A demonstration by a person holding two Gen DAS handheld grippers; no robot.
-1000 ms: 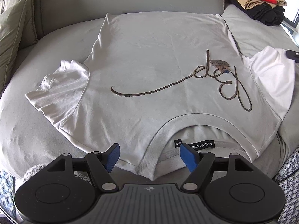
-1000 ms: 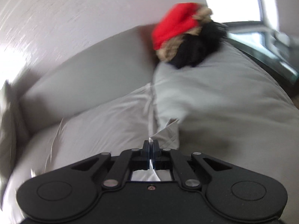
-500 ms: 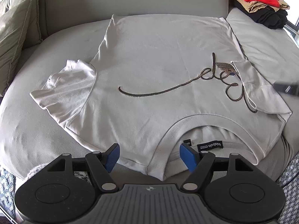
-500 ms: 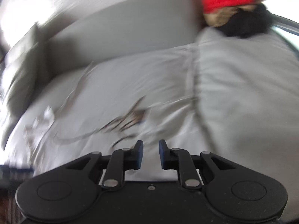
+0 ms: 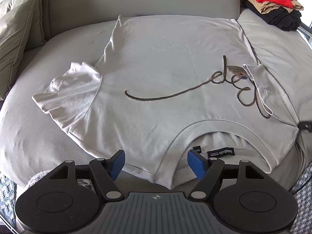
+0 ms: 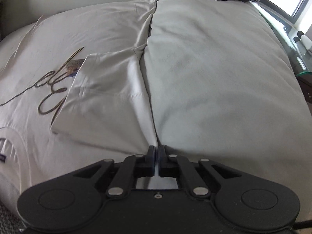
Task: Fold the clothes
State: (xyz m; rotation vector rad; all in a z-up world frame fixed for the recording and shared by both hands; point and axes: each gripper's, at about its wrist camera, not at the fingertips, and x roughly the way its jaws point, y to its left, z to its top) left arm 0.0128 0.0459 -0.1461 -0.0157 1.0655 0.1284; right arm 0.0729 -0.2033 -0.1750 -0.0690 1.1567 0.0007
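One sleeve (image 5: 273, 89) folded over white T-shirt (image 5: 165, 68) (script logo).

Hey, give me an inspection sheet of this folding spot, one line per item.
Surface: grey sofa cushion, soft and rumpled.
Job's things: white t-shirt spread flat, collar nearest the camera; right sleeve folded in over the script lettering, left sleeve spread out.
Clutter: stack of folded clothes, red on top.
Grippers: left gripper open above the collar; right gripper shut at the shirt's edge, a grip on cloth not discernible.
Cables: nothing seen.
Surroundings: throw pillow, window.
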